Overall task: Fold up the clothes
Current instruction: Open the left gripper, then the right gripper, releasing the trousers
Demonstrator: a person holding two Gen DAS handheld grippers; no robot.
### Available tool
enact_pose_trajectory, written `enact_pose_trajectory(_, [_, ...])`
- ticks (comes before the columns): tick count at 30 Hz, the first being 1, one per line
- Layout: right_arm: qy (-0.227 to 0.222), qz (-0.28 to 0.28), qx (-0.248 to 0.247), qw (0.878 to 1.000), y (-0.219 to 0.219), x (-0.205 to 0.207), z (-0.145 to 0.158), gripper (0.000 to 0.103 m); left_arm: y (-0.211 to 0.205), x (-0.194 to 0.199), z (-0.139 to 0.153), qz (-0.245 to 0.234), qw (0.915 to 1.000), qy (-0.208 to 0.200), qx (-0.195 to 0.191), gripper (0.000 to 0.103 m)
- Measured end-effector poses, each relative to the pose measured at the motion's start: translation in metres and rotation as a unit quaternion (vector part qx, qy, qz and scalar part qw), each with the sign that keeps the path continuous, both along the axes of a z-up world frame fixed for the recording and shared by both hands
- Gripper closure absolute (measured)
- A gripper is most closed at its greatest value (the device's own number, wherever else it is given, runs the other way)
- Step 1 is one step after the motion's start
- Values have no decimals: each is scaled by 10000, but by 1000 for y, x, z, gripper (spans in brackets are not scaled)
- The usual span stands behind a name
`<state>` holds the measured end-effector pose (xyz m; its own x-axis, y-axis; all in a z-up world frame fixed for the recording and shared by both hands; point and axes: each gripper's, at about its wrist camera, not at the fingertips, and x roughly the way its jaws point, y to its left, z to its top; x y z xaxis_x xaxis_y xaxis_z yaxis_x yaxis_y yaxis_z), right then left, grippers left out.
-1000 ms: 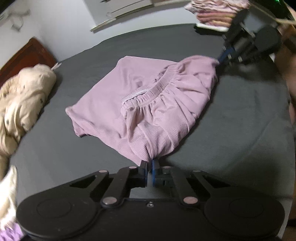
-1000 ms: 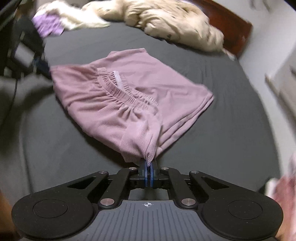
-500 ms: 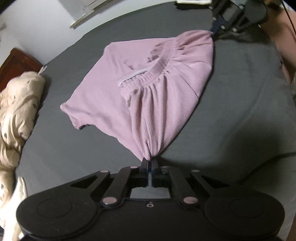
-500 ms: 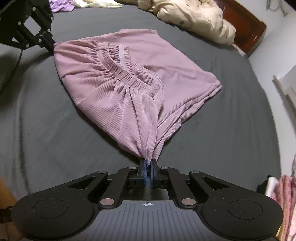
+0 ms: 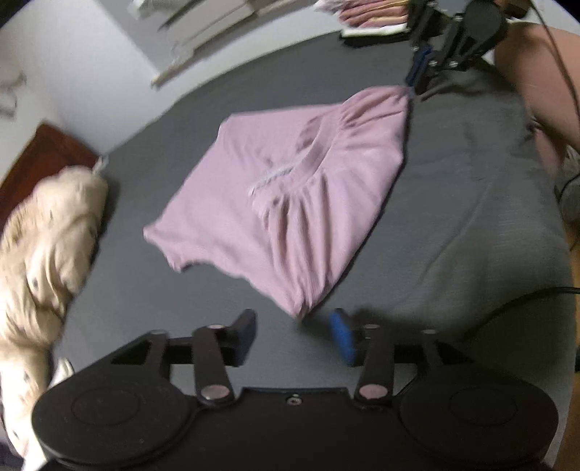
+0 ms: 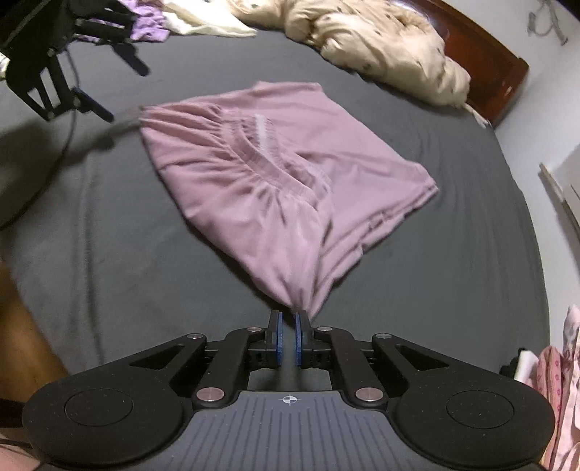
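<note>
Shorts (image 5: 290, 203) in mauve ribbed cloth, with a gathered elastic waistband, lie in the middle of a dark grey bed sheet (image 5: 453, 217), folded over on themselves so that the waistband runs across the top layer. One gathered corner points at each gripper.

The left gripper (image 5: 293, 320) is releasing: its jaws are opening, and the near corner of the shorts lies on the sheet just past the two blue-padded fingers (image 5: 340, 337), touching neither. From the right wrist view the same gripper (image 6: 121, 90) hangs at the far left with its fingers spread, apart from the left corner of the shorts (image 6: 275, 174).

The right gripper (image 6: 287, 315) is clenched on the opposite corner; the cloth bunches to a point right at its fingertips and fans out from there. In the left wrist view this gripper (image 5: 411, 81) sits at the far right, the corner drawn up to its tips, with a person's bare arm (image 5: 536, 83) behind it.

A rumpled cream quilt (image 5: 43, 224) lies at the left edge of the bed against a reddish wooden headboard (image 5: 43, 148). A stack of pink folded clothes (image 5: 373, 11) rests beyond the far edge. A black cable (image 5: 525, 297) trails over the sheet at the right. In the right wrist view a purple cloth (image 6: 148, 25) lies at the far left.
</note>
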<state>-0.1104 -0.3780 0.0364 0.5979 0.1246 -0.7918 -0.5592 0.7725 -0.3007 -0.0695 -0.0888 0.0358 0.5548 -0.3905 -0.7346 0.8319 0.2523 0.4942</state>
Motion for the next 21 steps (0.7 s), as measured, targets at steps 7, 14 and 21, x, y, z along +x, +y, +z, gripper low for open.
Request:
enact_pose_trajectory(7, [106,88,96,9999,17,-2,-4,98,-28,-18,-12,-557,9939,-855,422,35])
enact_pose_trajectory(14, [284,27,273,9992,20,-1,-12,98,-46,-20,-29,-825,9857,-1244,780,34])
enact_pose_trajectory(21, [672,-370,418,9962,12,12,-19,98,-53,-16,-36,-783,9858,-1227,832,32])
